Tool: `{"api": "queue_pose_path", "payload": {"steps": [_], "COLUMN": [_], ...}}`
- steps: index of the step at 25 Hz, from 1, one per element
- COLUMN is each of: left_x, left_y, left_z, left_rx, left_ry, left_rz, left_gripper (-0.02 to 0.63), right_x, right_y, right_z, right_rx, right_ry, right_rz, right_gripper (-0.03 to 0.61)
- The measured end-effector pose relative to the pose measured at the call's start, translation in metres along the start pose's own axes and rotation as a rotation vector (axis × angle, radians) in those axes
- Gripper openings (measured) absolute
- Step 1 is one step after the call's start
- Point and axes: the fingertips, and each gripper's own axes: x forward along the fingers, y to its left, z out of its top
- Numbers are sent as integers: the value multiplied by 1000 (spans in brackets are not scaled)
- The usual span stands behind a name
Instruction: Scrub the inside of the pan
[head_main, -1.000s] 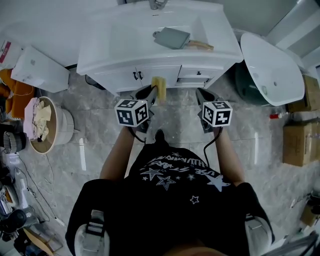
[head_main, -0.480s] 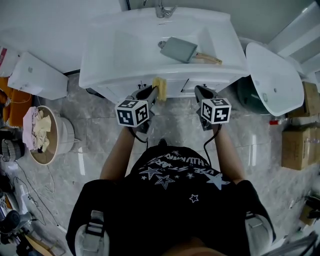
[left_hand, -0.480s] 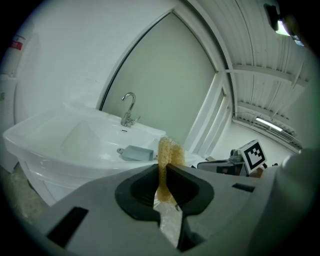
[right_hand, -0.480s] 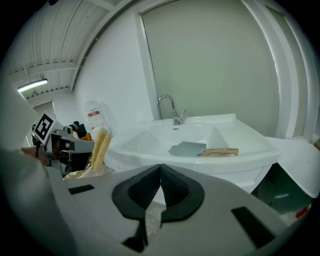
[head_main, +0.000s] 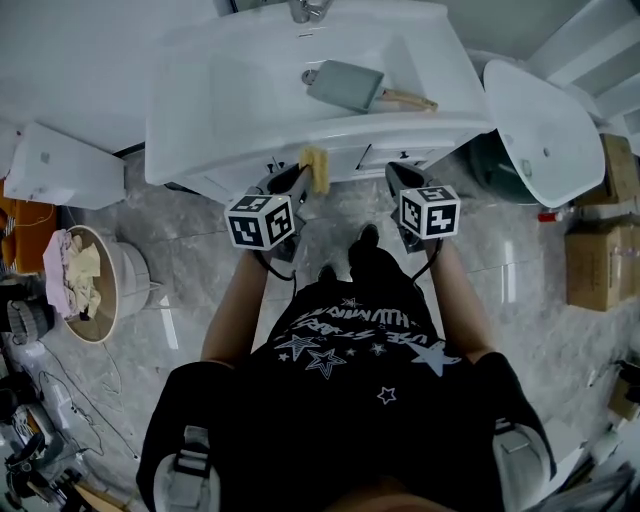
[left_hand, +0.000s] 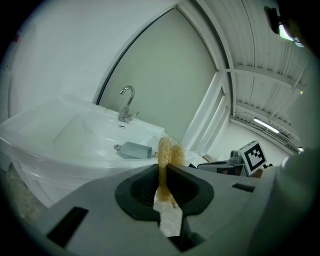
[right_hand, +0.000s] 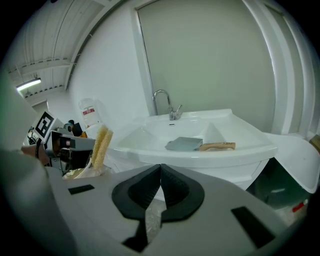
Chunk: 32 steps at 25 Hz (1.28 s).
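A grey square pan (head_main: 345, 85) with a wooden handle (head_main: 408, 99) lies in the white sink (head_main: 200, 110). It also shows in the left gripper view as the pan (left_hand: 134, 149) and in the right gripper view as the pan (right_hand: 185, 144). My left gripper (head_main: 300, 180) is shut on a yellow sponge (head_main: 317, 167), held just before the sink's front edge; the sponge (left_hand: 167, 155) stands upright between the jaws. My right gripper (head_main: 393, 177) hangs beside it, shut and empty, jaws (right_hand: 160, 172) touching. Both are short of the pan.
A chrome faucet (head_main: 305, 10) stands at the sink's back. Cabinet doors (head_main: 275, 160) sit under the sink. A white oval lid (head_main: 545, 130) is at the right, cardboard boxes (head_main: 600, 270) beyond it. A basket of cloths (head_main: 80, 265) and a white box (head_main: 60, 165) are left.
Both grippers have come closer to the sink's front edge, the sponge still held in the left one. The person's foot has stepped forward between them.
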Motion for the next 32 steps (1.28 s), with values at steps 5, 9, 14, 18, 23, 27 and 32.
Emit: {"api": "queue_pose_path", "payload": {"steps": [5,9,14,18,23,27,32], "left_x": [9,24,60,90,134,165,190], "left_y": [1,4,10,13,14,18,24], "left_z": [7,19,38,51,71,84,94], "left_rx": [2,6,14,15,18,16,13], "left_ry": [-5,-11,-8,1,15,26,41], "left_rz": [7,21,40,35,37,45,66], "left_gripper": [51,51,51,51,51,51,51], "right_x": [10,22,39,50,62,75,92], "right_y": [-11,-26,-63,-97,-148,-183,-211], "right_z": [6,16,37,53,74,85,95], "right_rx": [1,3,23,28,31,27,11], "right_ry": [-4,-14,-35,-48,-41,-15,23], "right_rz": [0,5,-1,-34,-70,-82,-96], "right_gripper": [8,8,8,8,8,8,8]}}
